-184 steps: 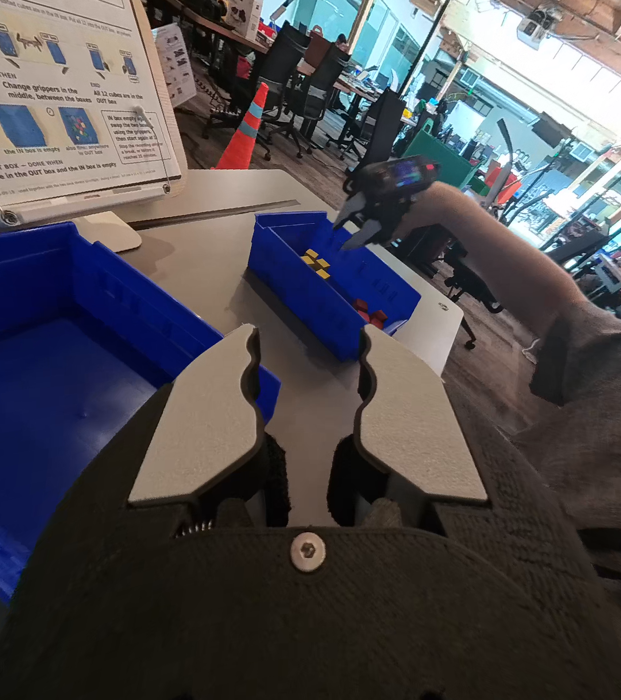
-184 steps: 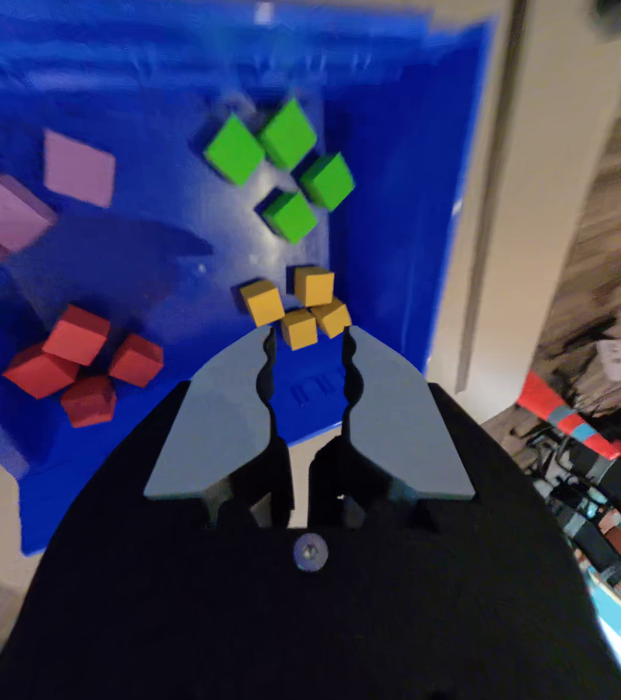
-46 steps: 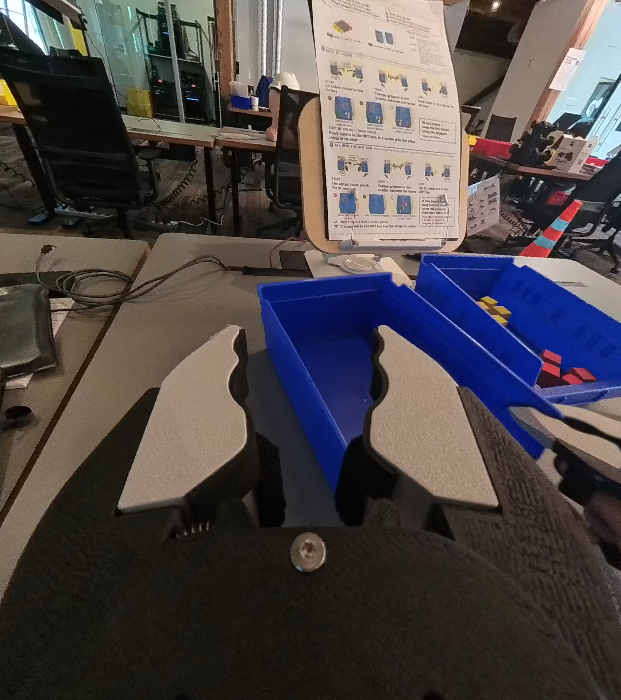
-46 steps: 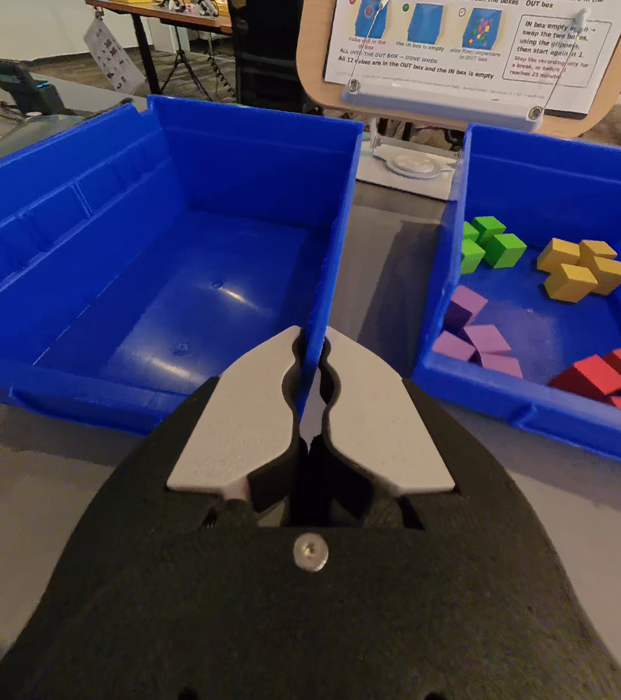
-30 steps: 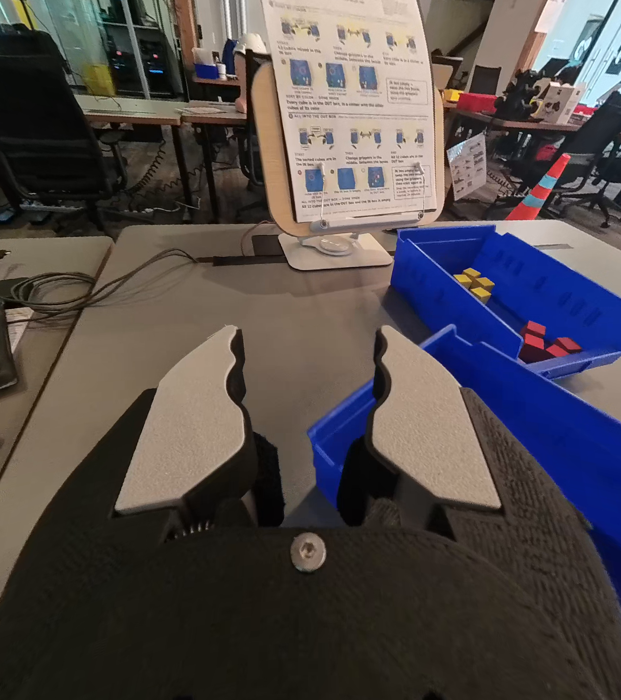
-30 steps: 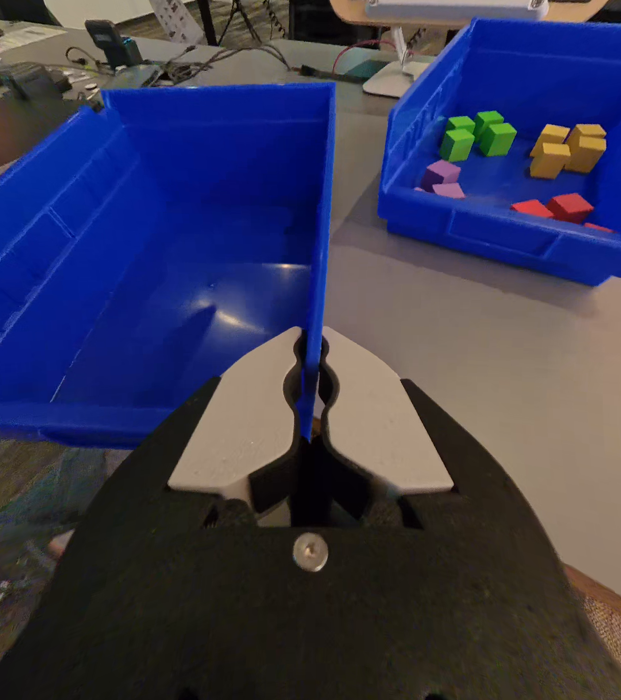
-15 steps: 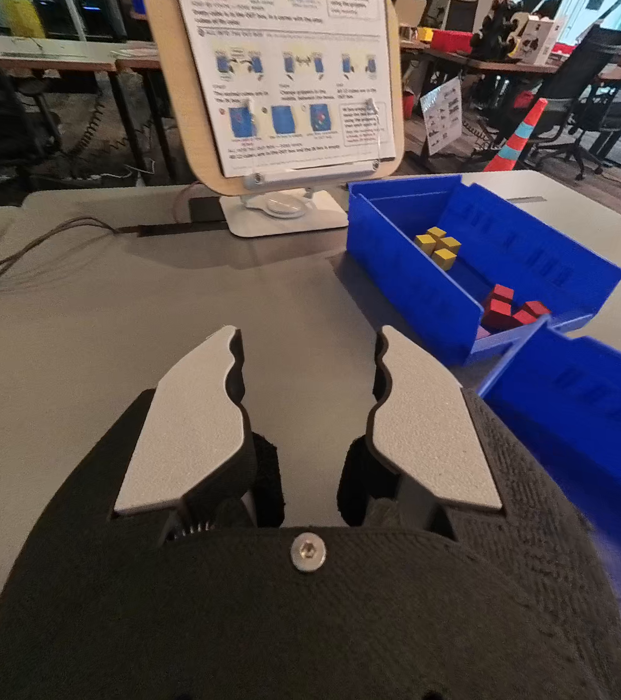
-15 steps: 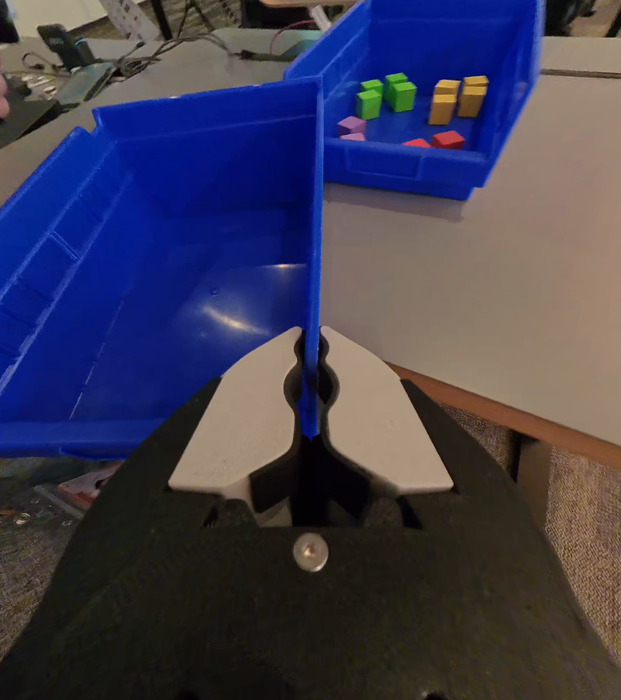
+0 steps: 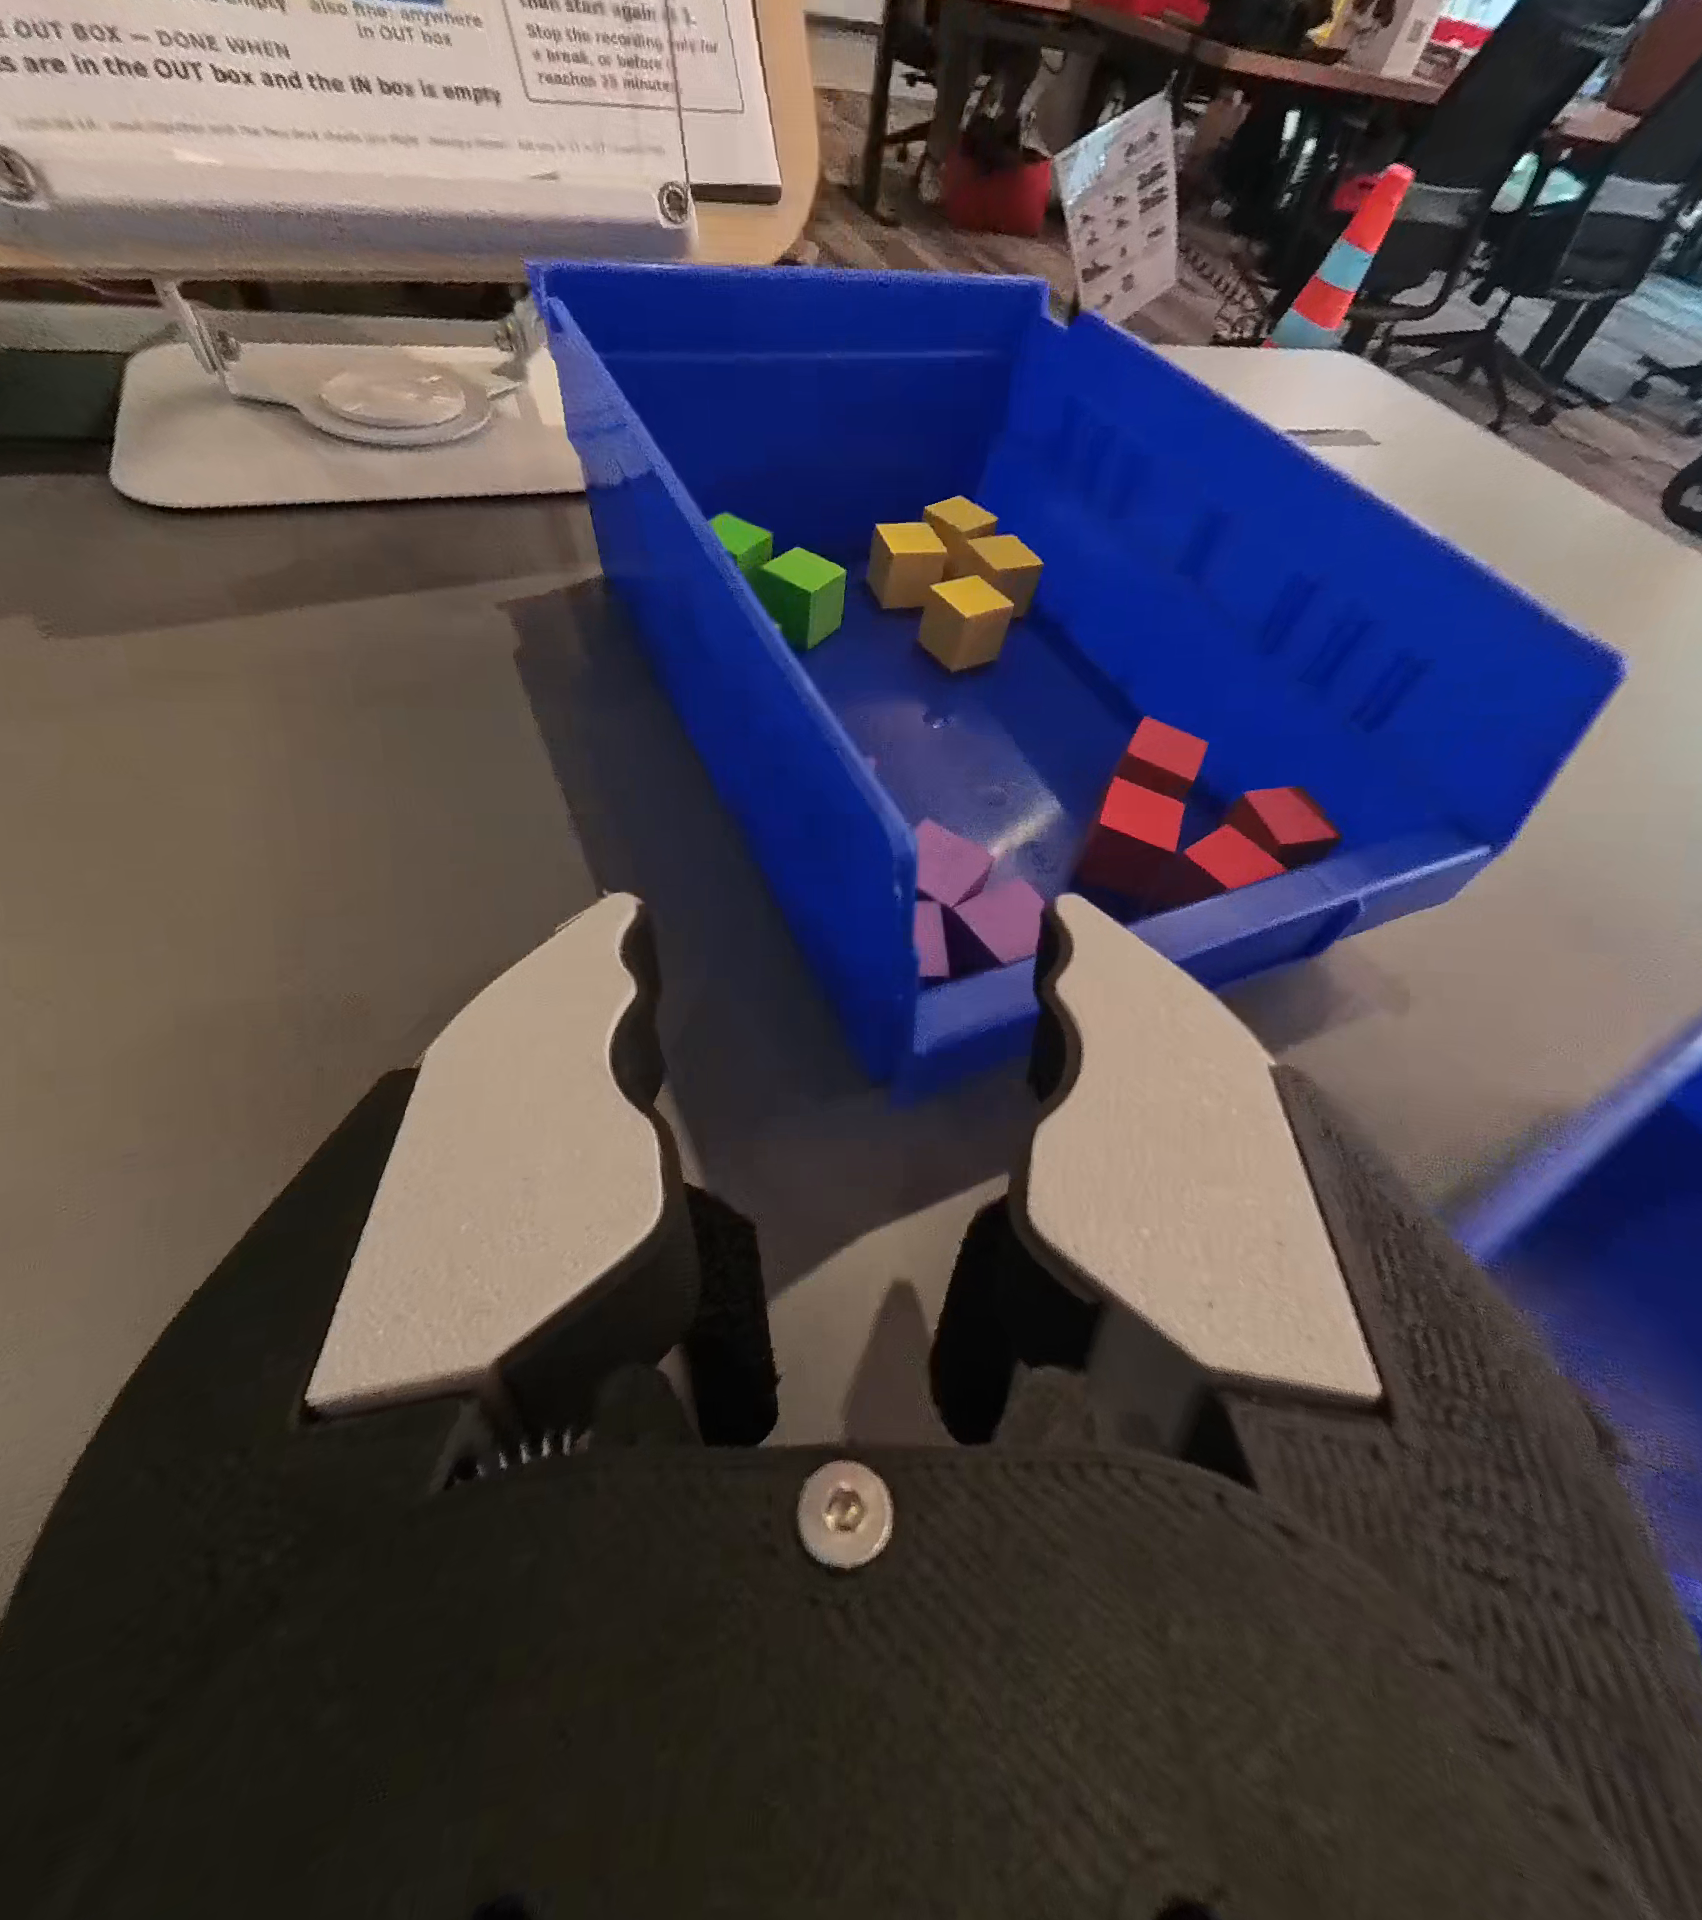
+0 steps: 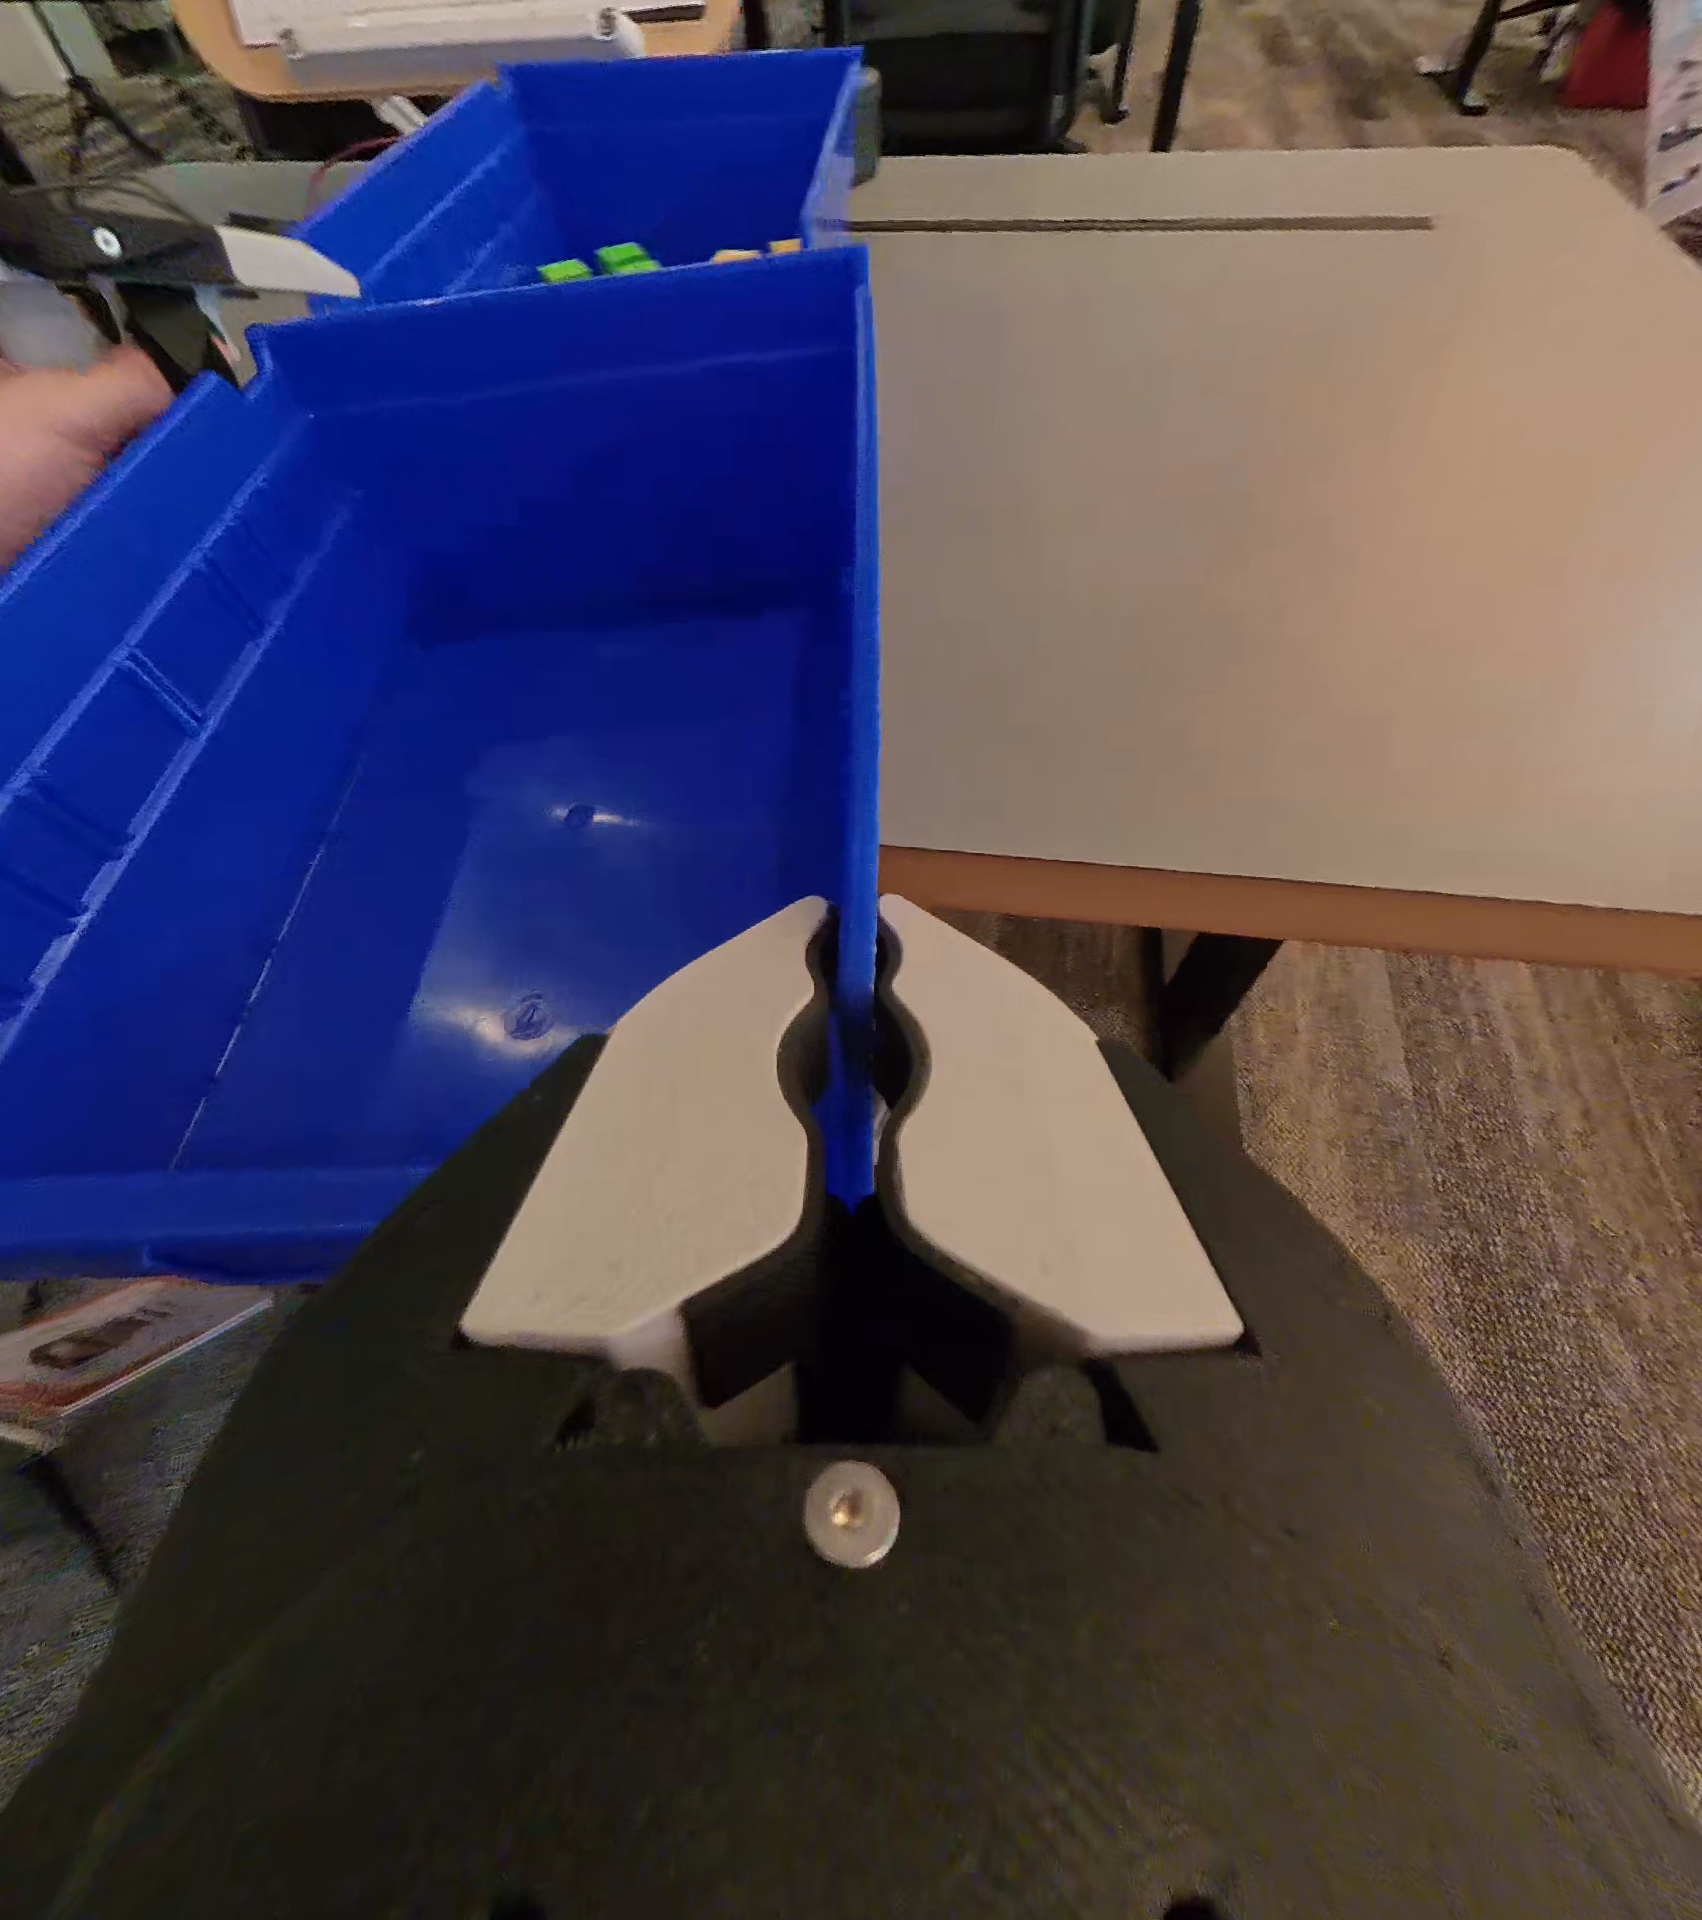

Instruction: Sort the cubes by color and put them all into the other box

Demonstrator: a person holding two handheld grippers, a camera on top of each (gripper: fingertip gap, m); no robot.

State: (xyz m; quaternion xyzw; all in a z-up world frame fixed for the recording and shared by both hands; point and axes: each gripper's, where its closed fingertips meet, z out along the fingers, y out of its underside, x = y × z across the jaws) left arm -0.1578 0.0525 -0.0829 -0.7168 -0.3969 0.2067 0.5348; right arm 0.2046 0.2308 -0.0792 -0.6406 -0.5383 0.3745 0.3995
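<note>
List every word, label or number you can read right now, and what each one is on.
Instruction sheet on the stand: printed text, partly legible; I don't repeat wording.
Small printed sign on the floor behind the table: too small to read.
Booklet on the floor: too blurred to read.
Blue bin and coloured cubes: no markings seen.

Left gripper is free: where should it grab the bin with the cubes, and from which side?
Best bet: the near long side wall of the cube bin, taken from above with one finger inside, one outside. The wall is thin, upright and bare along its top edge, and the open left gripper already sits by that corner.
</note>
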